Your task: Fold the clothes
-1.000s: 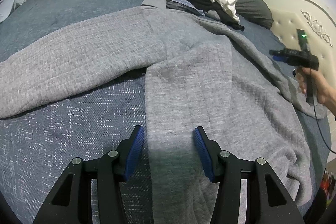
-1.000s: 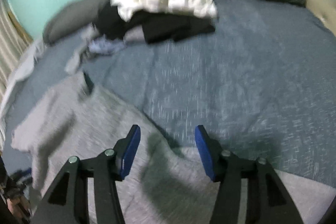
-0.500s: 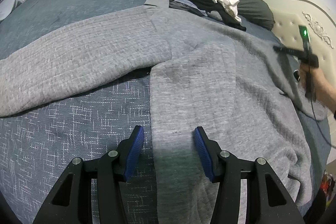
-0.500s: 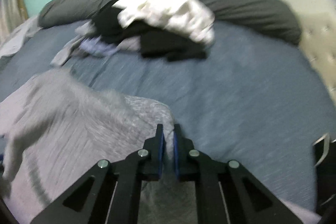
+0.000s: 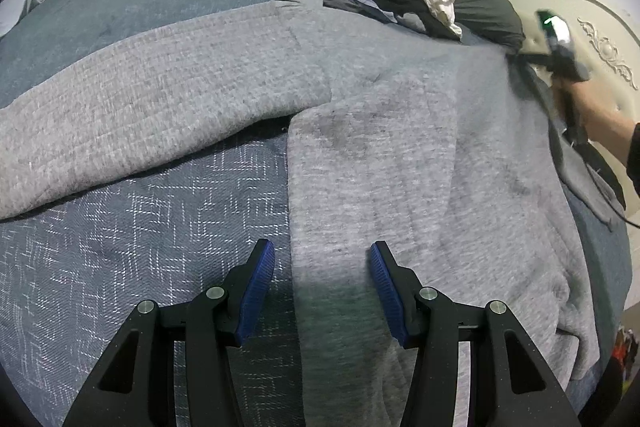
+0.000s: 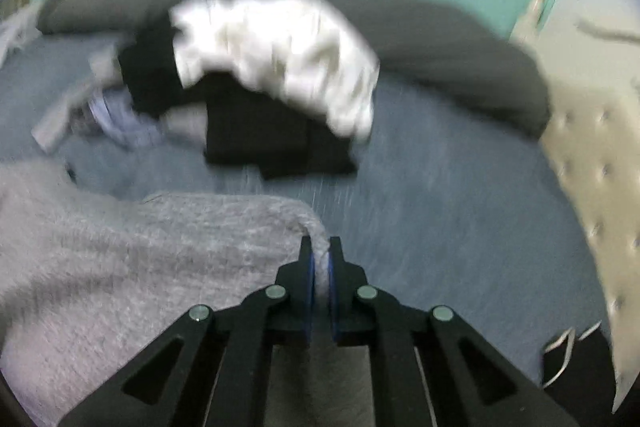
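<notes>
Left wrist: sweater (image 5: 400, 155) spread unfolded on bed (image 5: 140, 247); left gripper (image 5: 322, 267) jaws released over its hem. Right wrist: right gripper (image 6: 320, 265) jaws clenched on sweater edge. No fold made yet; pile (image 6: 260, 87) beyond awaits.

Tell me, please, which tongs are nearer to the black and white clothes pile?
Right. The right tongs, shut on the grey sweater, sit just short of the pile; the left tongs hover open across the sweater from it.
</notes>
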